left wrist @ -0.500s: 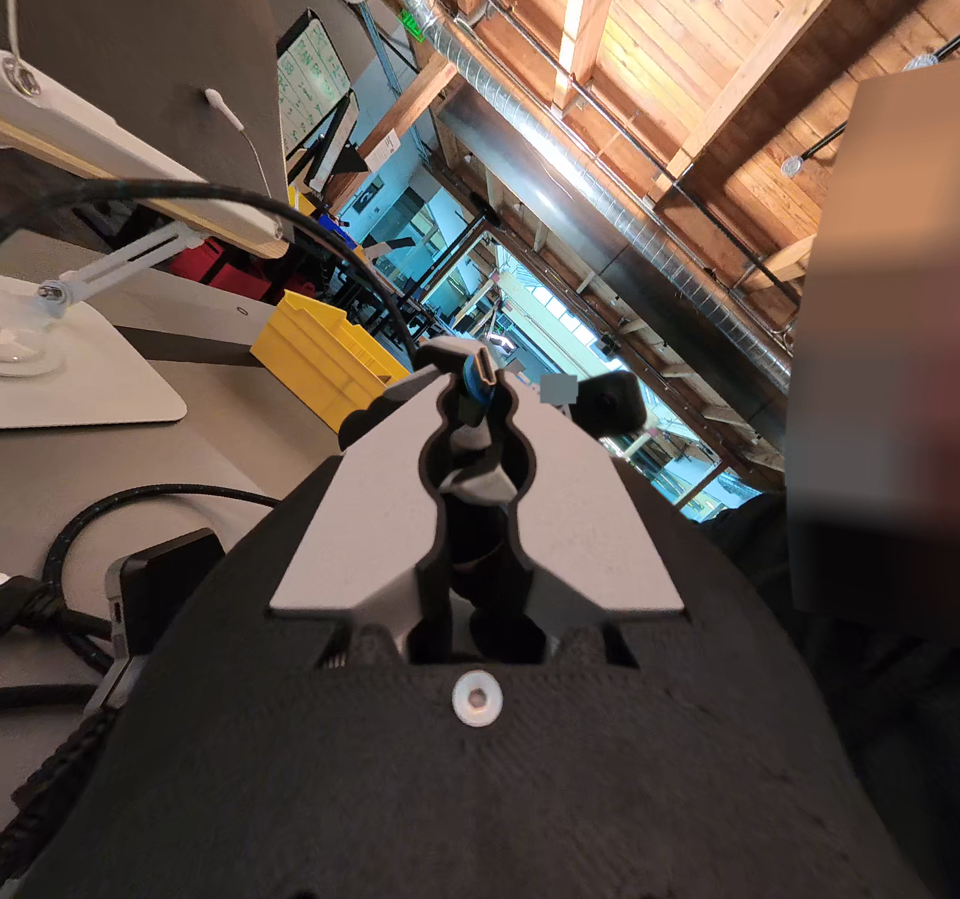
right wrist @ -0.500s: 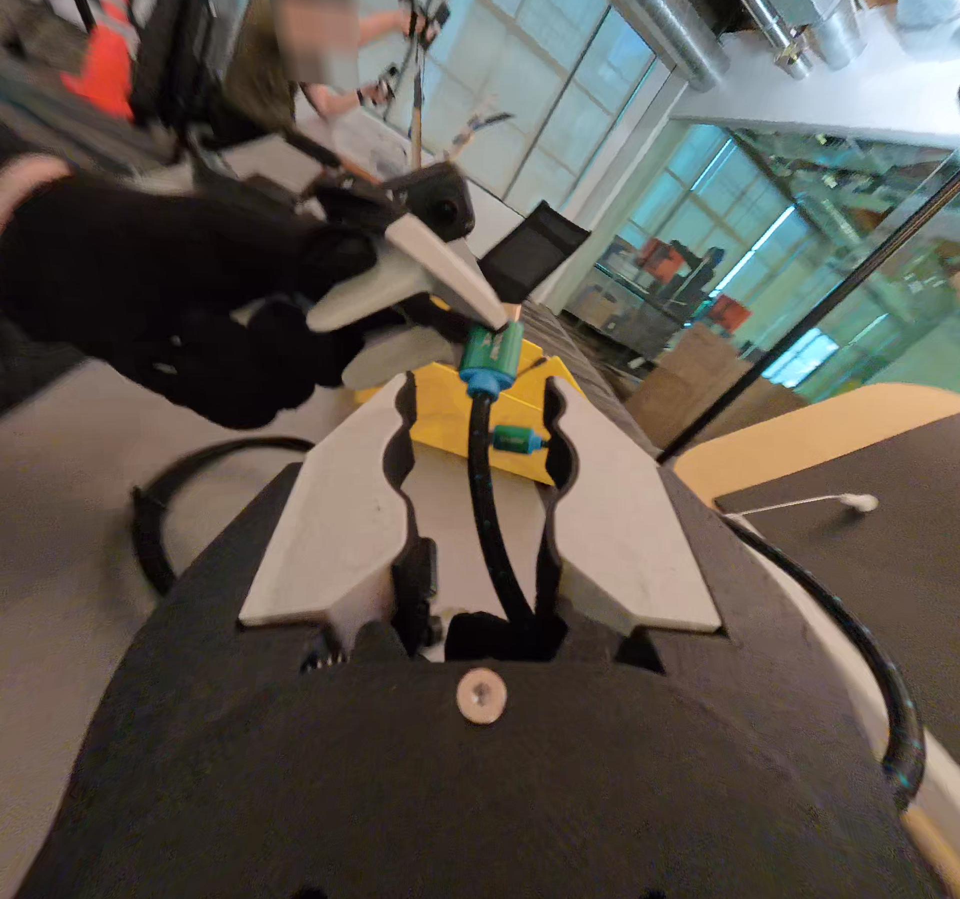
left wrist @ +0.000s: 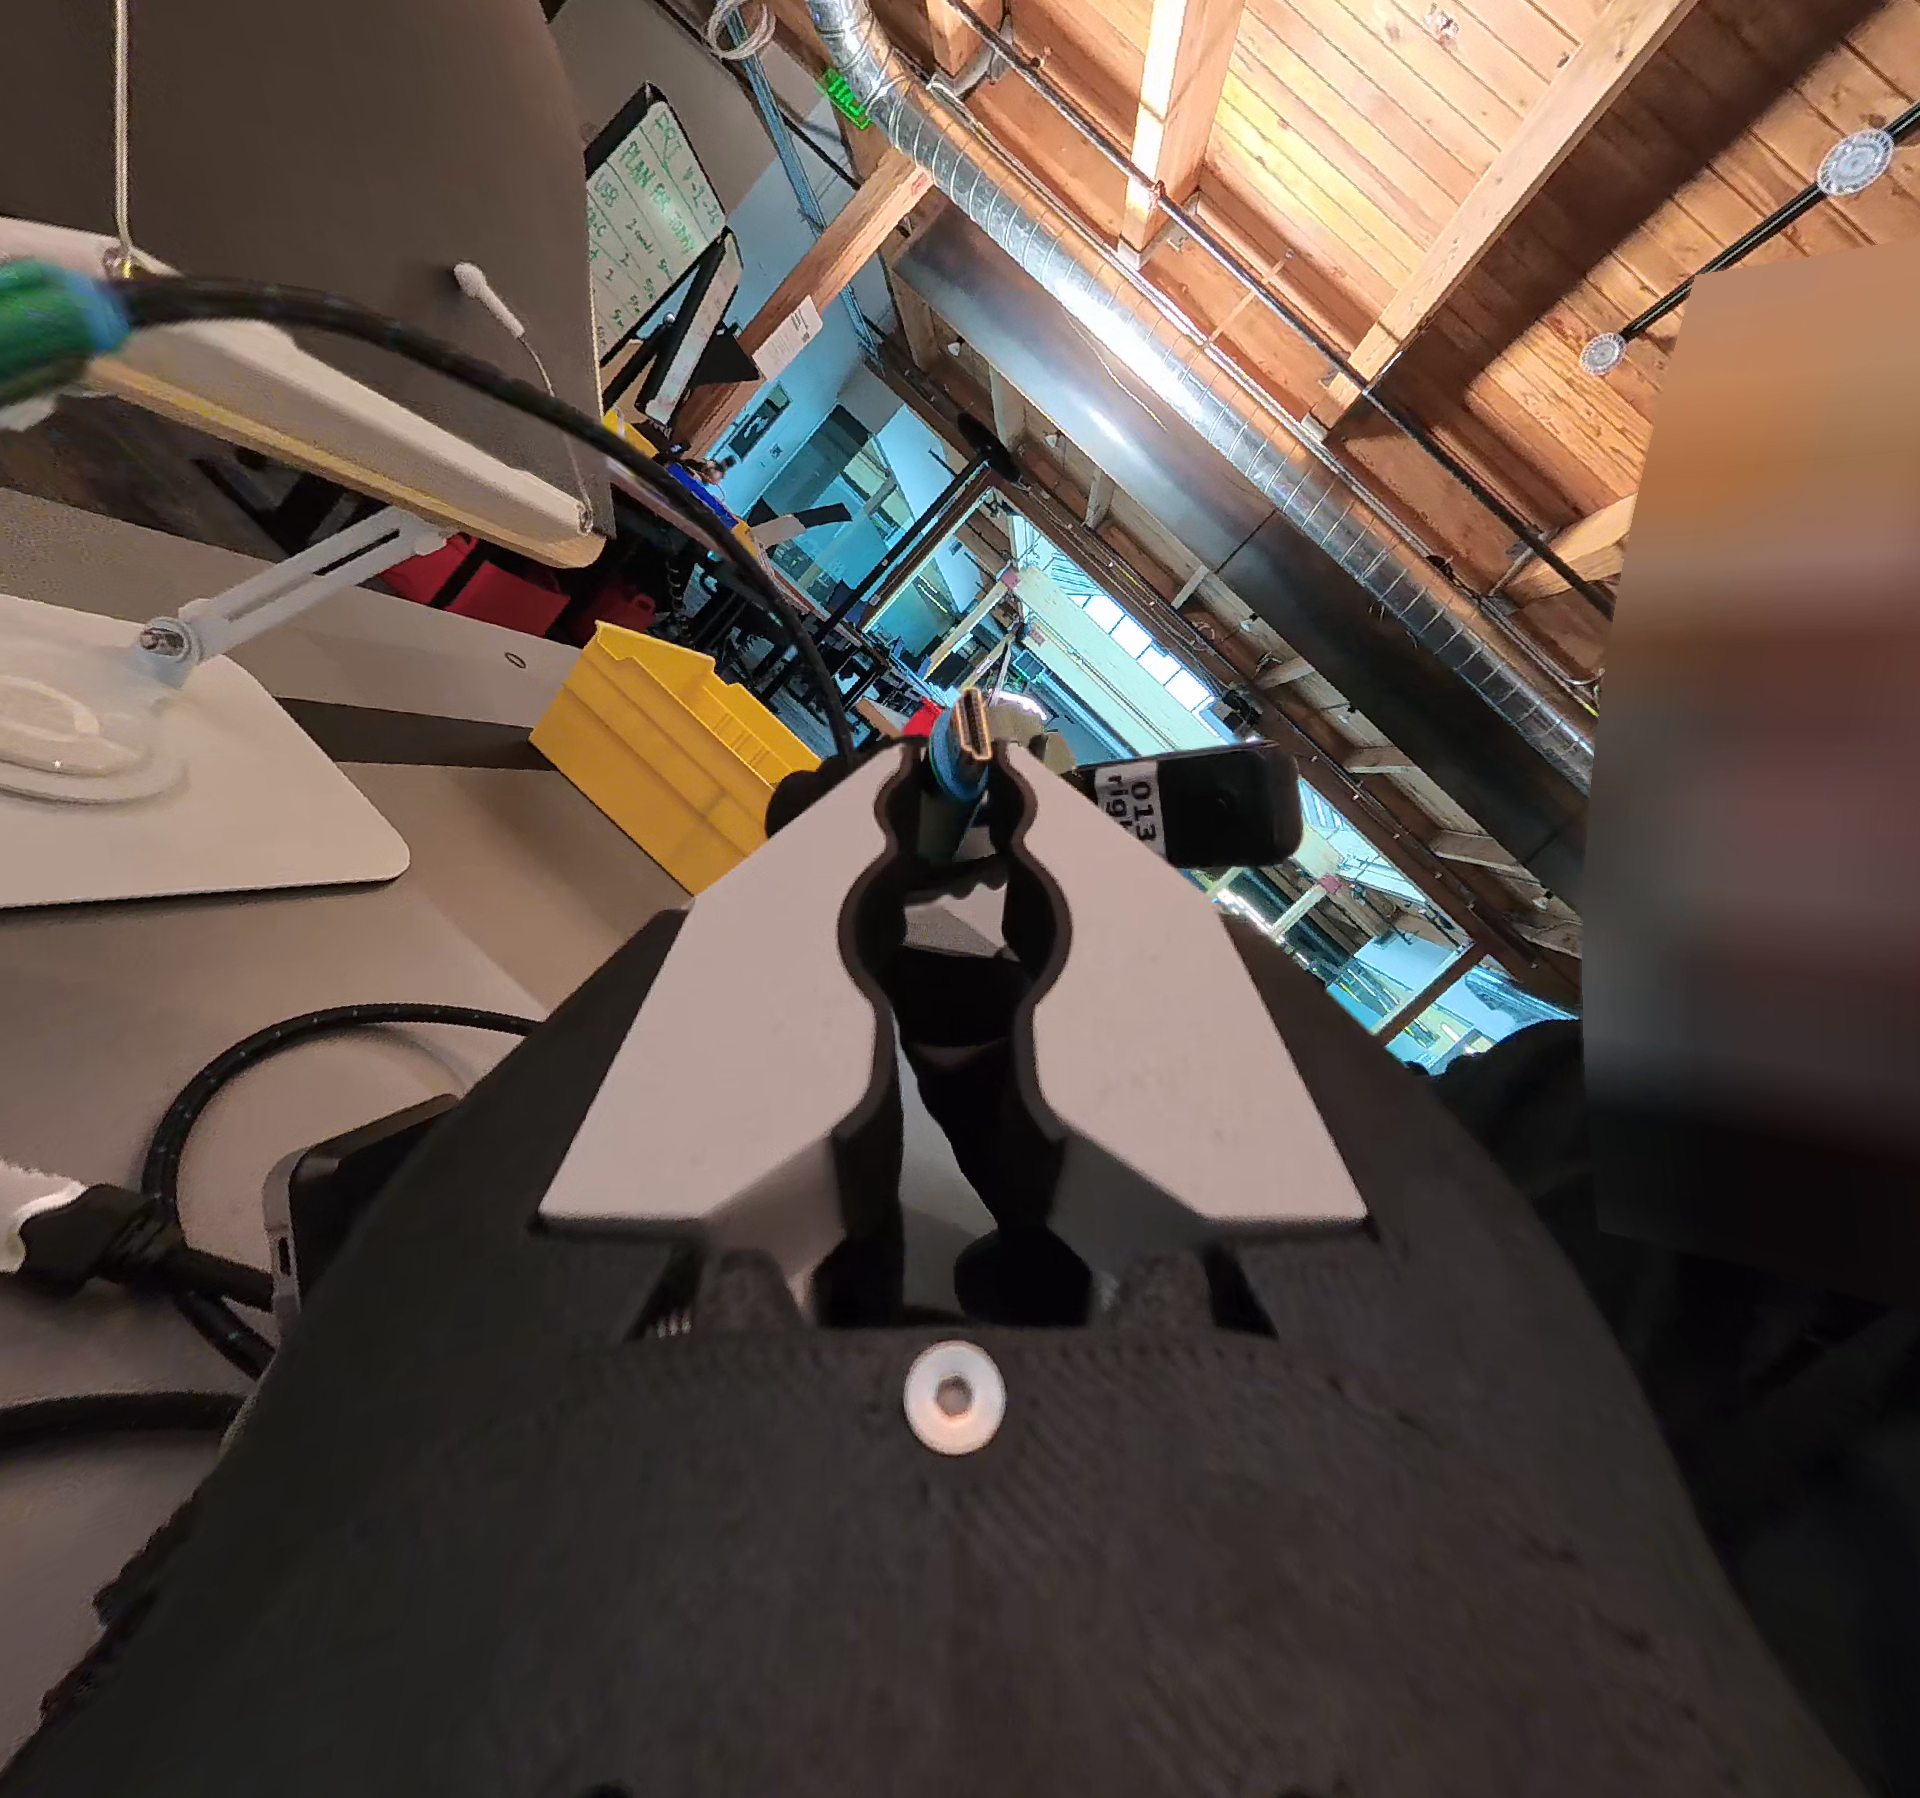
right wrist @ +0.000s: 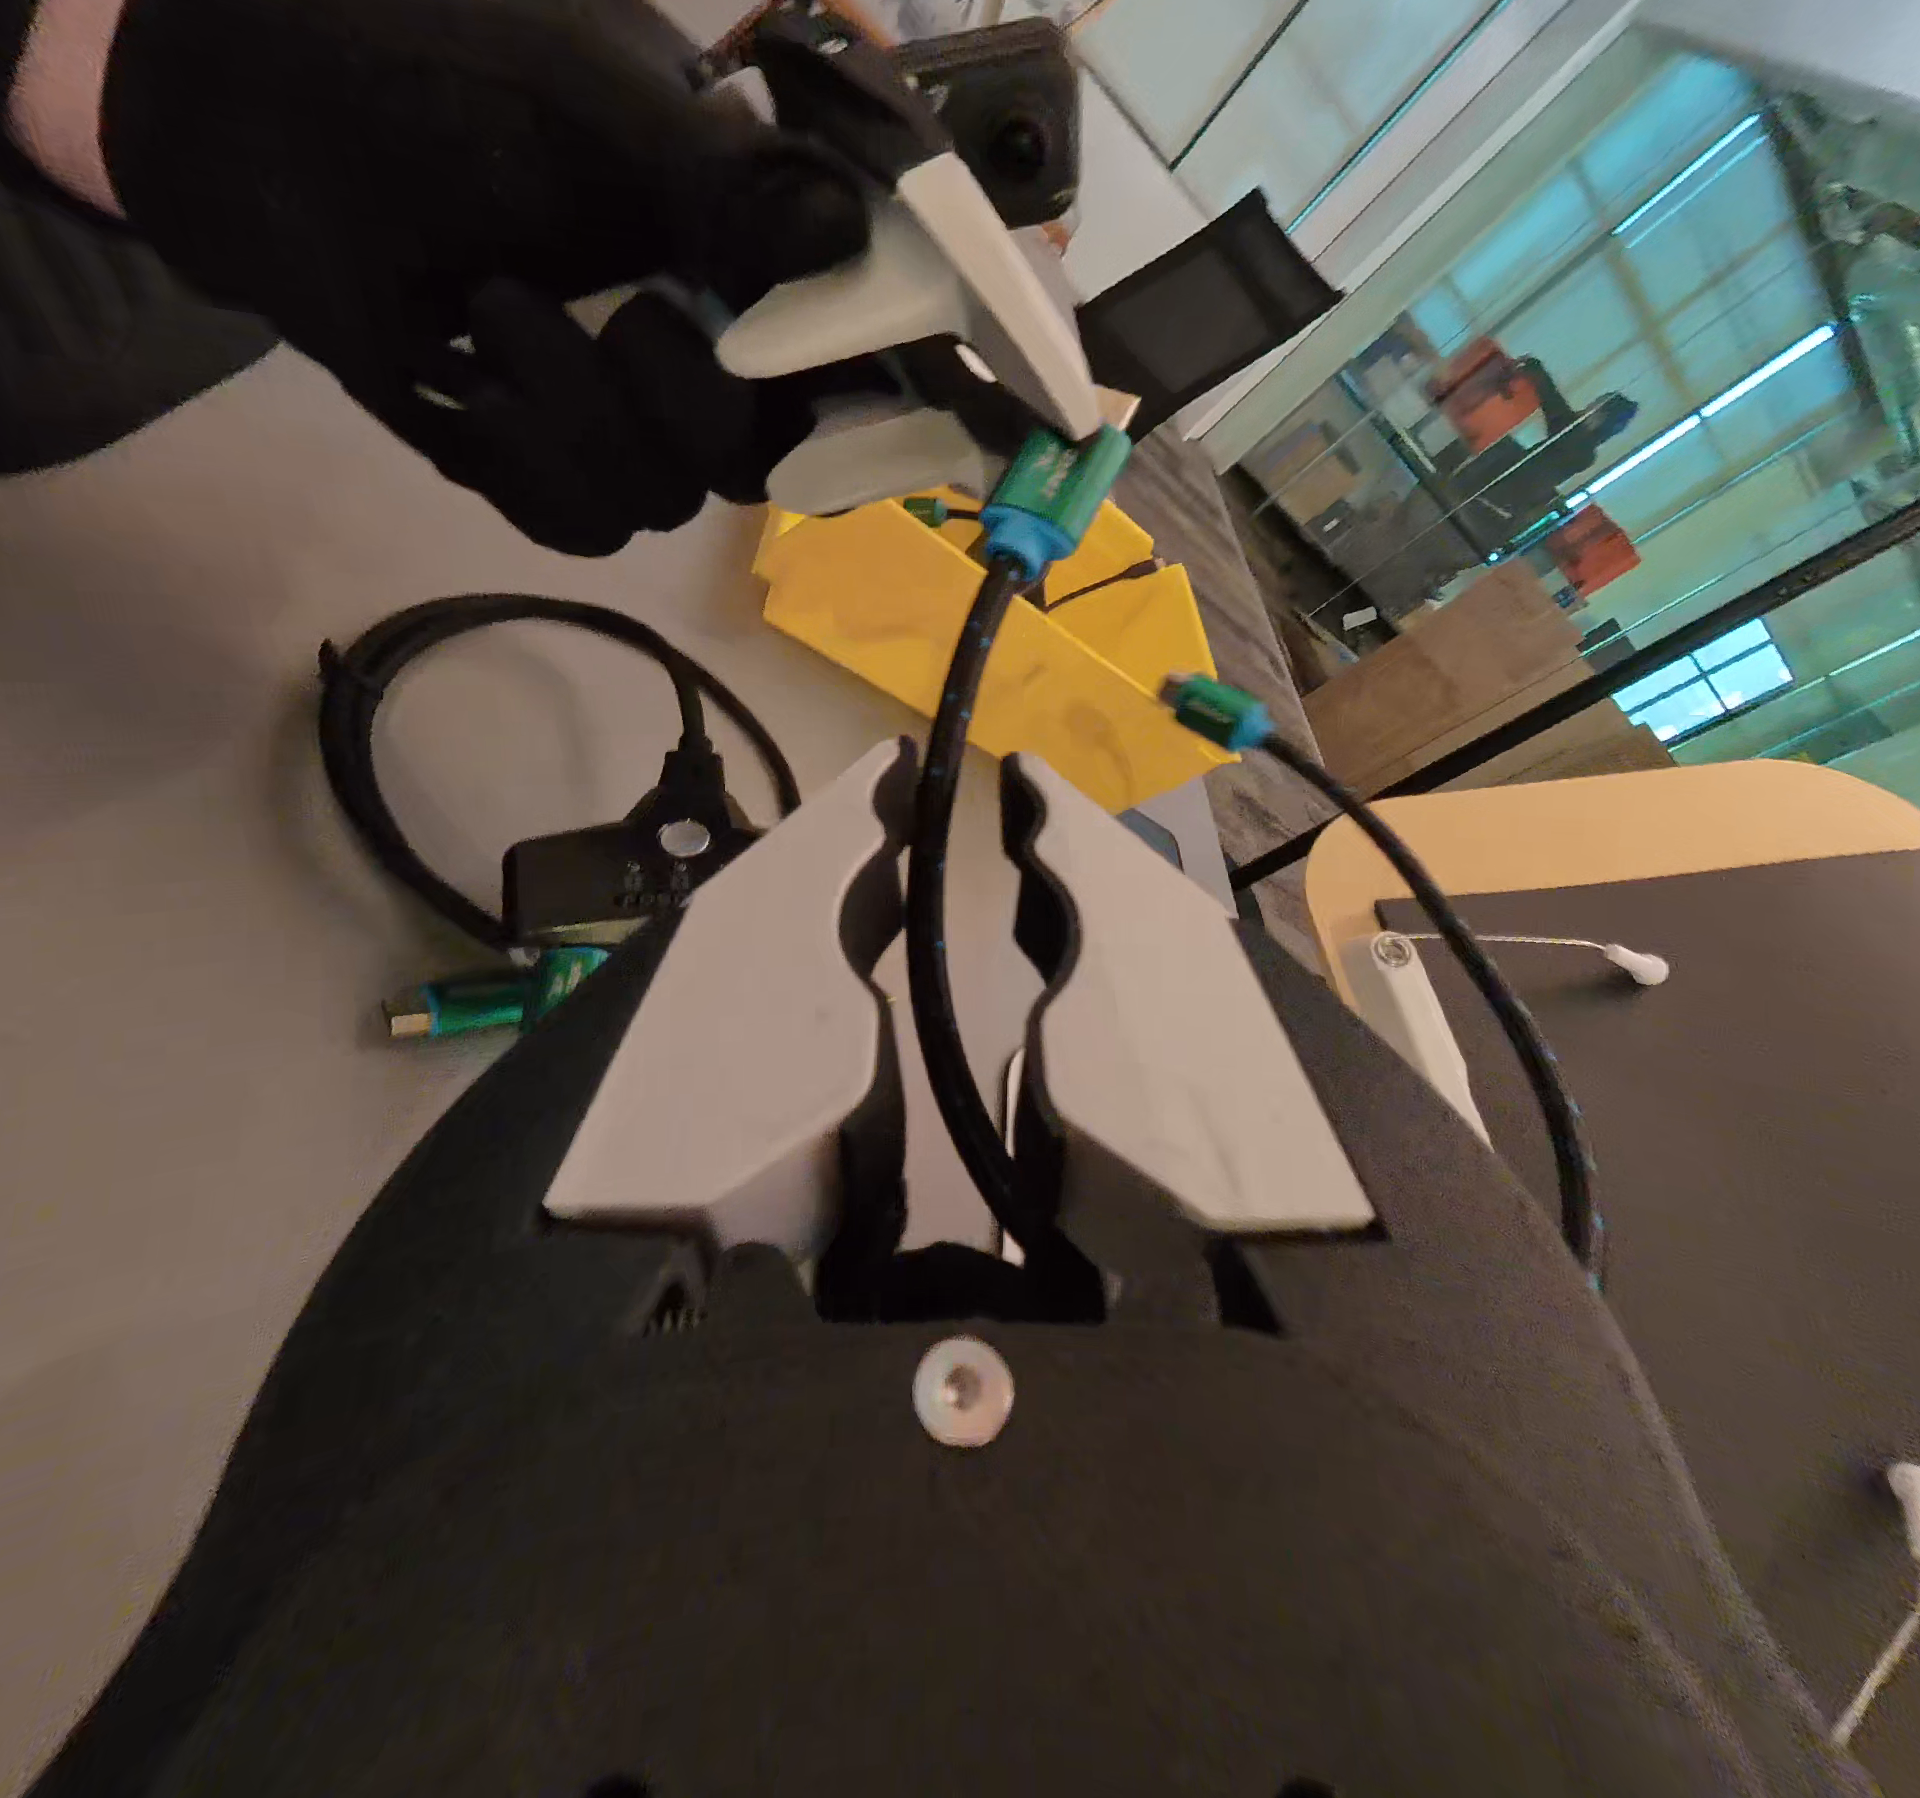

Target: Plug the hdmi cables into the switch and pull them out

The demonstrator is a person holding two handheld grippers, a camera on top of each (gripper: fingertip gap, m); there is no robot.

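Aloft, green-and-blue HDMI plug (right wrist: pixel 1055 499) pinched in left tongs (left wrist: pixel 961 761); right tongs (right wrist: pixel 956 761) slightly parted, loosely round its cable (right wrist: pixel 940 917).

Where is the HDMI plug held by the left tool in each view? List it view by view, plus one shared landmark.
Left wrist view: the HDMI plug is at centre, pinched at the left tool's tips, metal end pointing away.
Right wrist view: the plug is at upper centre, below the gloved hand.
Shared landmark: the yellow bin, just beside the plug.

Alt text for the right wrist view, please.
The open right gripper straddles a black braided cable whose green plug the left gripper, in a black-gloved hand, pinches above a yellow bin and black switch.
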